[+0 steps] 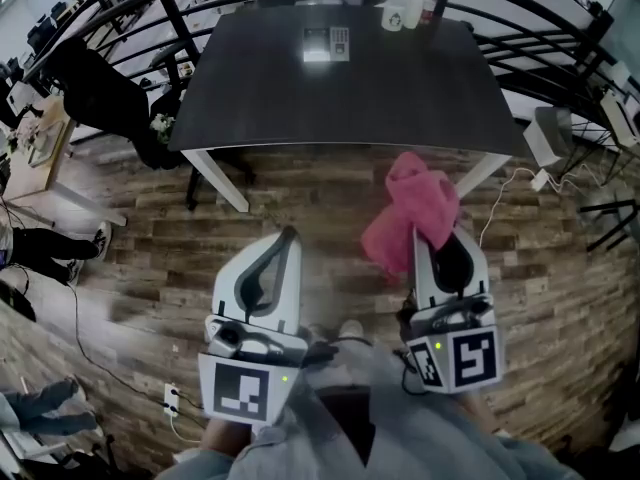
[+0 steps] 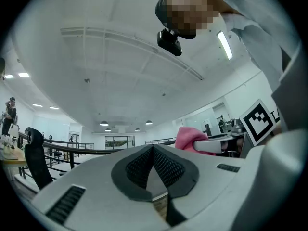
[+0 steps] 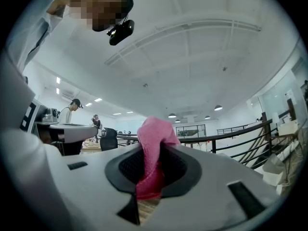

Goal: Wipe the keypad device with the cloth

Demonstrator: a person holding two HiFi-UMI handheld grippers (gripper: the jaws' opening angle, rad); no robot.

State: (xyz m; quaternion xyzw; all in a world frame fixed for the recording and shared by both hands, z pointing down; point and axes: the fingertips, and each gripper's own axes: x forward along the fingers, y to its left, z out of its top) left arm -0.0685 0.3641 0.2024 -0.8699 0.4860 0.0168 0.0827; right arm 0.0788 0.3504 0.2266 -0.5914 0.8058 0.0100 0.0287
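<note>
A small grey keypad device (image 1: 327, 44) lies at the far side of the dark table (image 1: 300, 98), well ahead of both grippers. My right gripper (image 1: 430, 230) is shut on a pink cloth (image 1: 412, 211), which bunches above its tips over the wooden floor, short of the table's near edge. In the right gripper view the pink cloth (image 3: 153, 153) stands pinched between the dark pads. My left gripper (image 1: 288, 236) is shut with nothing in it, held beside the right one. The left gripper view has the pink cloth (image 2: 190, 138) off to the right.
Two white bottles (image 1: 398, 8) stand at the table's far edge. A black railing (image 1: 560, 38) curves round behind the table. A black office chair (image 1: 105, 93) sits at the left, and cables with a power strip (image 1: 172, 400) lie on the floor.
</note>
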